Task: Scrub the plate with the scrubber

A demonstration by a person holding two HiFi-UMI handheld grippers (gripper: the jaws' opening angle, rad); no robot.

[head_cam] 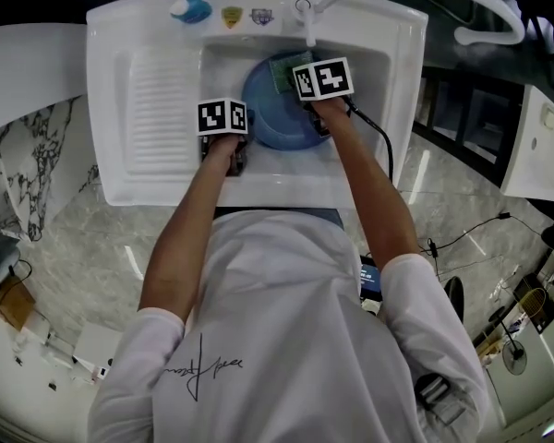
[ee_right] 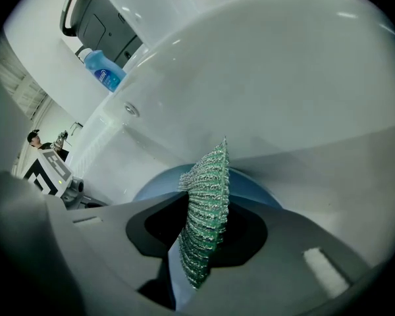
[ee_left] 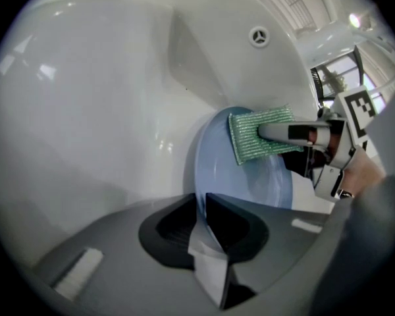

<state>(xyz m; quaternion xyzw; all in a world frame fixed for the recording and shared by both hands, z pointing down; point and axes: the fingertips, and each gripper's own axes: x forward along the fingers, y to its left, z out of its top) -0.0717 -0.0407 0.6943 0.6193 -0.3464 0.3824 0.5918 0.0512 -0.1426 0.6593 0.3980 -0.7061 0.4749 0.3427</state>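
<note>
I see a white sink [head_cam: 157,90]: a blue plate [head_cam: 268,123] in its basin, a bottle [head_cam: 192,9] on its back-left edge.

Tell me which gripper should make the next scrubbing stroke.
Right: the right gripper is shut on the green scrubber, held against the blue plate, while the left gripper clamps the plate's rim.

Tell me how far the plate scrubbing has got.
Done: the left gripper is shut on the blue plate in the sink, and the right gripper is shut on the green scrubber. In hand: the scrubber lies against the plate's face. Left: scrubbing; no suds or dirt show progress.
</note>
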